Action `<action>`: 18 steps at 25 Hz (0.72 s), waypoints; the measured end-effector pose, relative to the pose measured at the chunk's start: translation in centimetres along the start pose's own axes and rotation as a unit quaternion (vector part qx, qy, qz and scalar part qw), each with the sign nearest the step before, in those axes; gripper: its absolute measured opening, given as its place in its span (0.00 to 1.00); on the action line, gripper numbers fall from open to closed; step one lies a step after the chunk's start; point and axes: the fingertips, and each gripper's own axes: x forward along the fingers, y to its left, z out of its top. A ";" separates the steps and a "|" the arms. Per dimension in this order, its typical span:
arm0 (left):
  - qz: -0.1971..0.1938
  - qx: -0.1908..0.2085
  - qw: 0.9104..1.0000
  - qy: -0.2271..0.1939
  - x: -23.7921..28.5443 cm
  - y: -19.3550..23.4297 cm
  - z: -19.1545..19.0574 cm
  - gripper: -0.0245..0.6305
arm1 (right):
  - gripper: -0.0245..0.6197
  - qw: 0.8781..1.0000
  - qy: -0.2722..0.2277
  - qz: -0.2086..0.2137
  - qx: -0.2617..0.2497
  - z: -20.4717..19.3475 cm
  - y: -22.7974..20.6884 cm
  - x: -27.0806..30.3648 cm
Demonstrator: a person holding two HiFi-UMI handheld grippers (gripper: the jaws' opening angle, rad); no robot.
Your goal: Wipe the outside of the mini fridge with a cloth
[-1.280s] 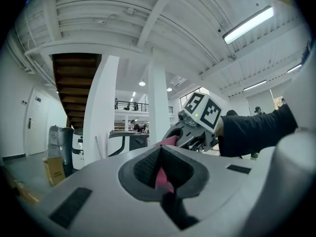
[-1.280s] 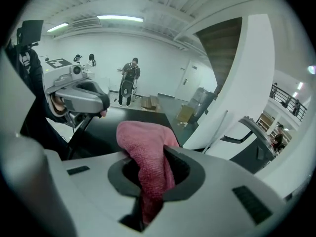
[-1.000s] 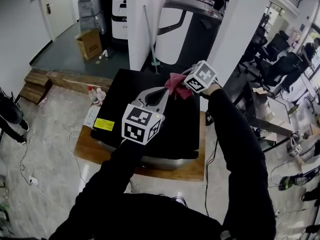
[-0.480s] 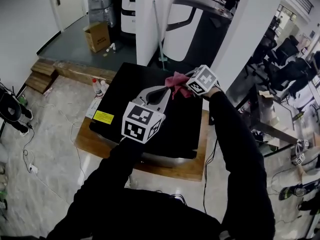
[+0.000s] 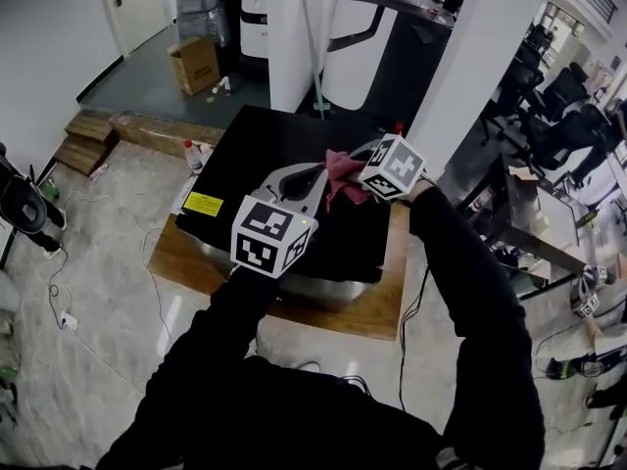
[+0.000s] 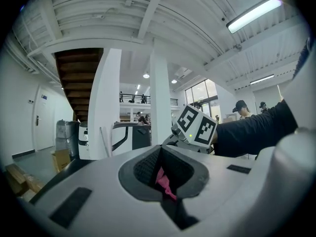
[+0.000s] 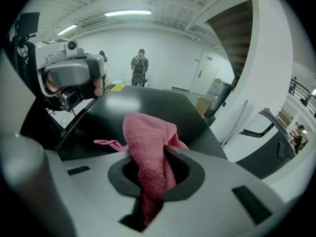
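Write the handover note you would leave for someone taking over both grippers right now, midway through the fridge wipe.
Right gripper: shut on the pink cloth, over the black top of the mini fridge.
Left gripper: jaws together, with a strip of the cloth between them. It seems to pinch a corner.
Done: the cloth is in hand at the fridge. No view shows which surfaces have been wiped.
Left: probably let go with the left gripper, press the cloth flat on the top and wipe it, then do the sides and front.
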 end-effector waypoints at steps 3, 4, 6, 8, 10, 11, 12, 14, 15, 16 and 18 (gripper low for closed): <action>-0.001 0.003 1.000 -0.001 -1.3 -0.8 0.2 0.05 | 0.11 1.000 -0.001 0.007 -0.012 0.4 3.0 -0.7; -0.003 0.004 1.000 0.000 -1.8 -1.0 0.1 0.05 | 0.11 1.000 0.001 0.009 -0.016 0.6 4.0 -0.9; -0.008 0.005 1.000 0.002 -3.0 -1.3 0.0 0.05 | 0.11 1.000 0.011 0.011 -0.026 1.0 6.2 -1.1; -0.013 0.006 1.000 -0.001 -4.1 -1.5 0.0 0.05 | 0.11 0.999 0.023 0.011 -0.035 1.3 8.2 -1.4; -0.019 0.005 1.000 -0.005 -5.1 -1.9 0.1 0.05 | 0.11 0.998 0.035 0.013 -0.042 1.4 10.2 -1.7; -0.023 0.005 1.000 -0.007 -5.6 -2.1 0.1 0.05 | 0.11 0.998 0.041 0.014 -0.044 1.5 11.3 -1.9; -0.028 0.004 1.000 -0.009 -6.1 -2.4 0.1 0.05 | 0.11 0.998 0.046 0.016 -0.045 1.5 12.3 -2.1; -0.037 0.003 0.999 -0.012 -7.3 -2.8 0.2 0.05 | 0.11 0.997 0.057 0.023 -0.042 1.8 14.4 -2.6; -0.041 0.002 0.999 -0.013 -7.9 -2.9 0.2 0.05 | 0.11 0.997 0.062 0.030 -0.040 2.0 15.5 -2.7; -0.046 0.002 0.999 -0.014 -8.5 -3.0 0.2 0.05 | 0.12 0.996 0.067 0.037 -0.036 2.3 16.6 -2.9; -0.056 -0.001 0.998 -0.015 -9.5 -3.1 0.0 0.05 | 0.12 0.996 0.074 0.049 -0.031 2.8 18.8 -2.9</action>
